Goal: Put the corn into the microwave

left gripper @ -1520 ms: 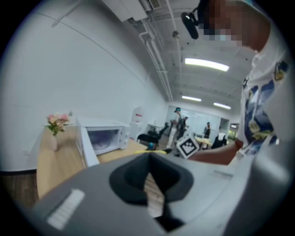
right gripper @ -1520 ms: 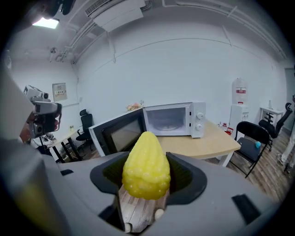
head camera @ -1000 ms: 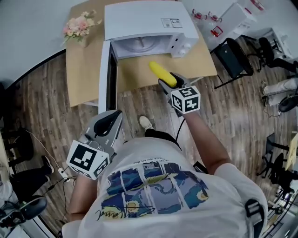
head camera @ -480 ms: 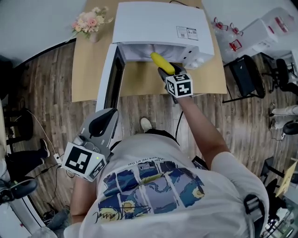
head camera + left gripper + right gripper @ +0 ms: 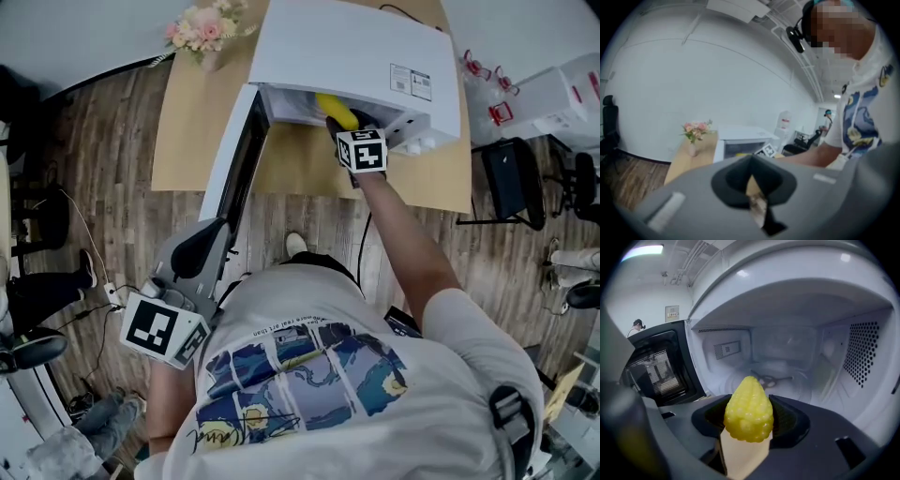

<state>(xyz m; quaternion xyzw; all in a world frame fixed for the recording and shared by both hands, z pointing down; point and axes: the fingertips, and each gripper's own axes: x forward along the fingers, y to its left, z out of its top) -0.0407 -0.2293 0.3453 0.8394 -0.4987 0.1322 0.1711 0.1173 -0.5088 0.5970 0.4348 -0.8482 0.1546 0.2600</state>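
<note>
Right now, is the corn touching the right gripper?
Touching. The right gripper view shows the corn pinched between the right gripper's jaws, pressed against both.

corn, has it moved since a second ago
Yes. The corn, in the right gripper, has moved toward the microwave: it was over the table in front, now its tip is at the opening.

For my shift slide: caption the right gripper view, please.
Right gripper holds the corn at the mouth of the open microwave.

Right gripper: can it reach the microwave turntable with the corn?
Probably yes: the door is swung open, the turntable looks bare, and the right gripper, shut on the corn, sits at the opening.
</note>
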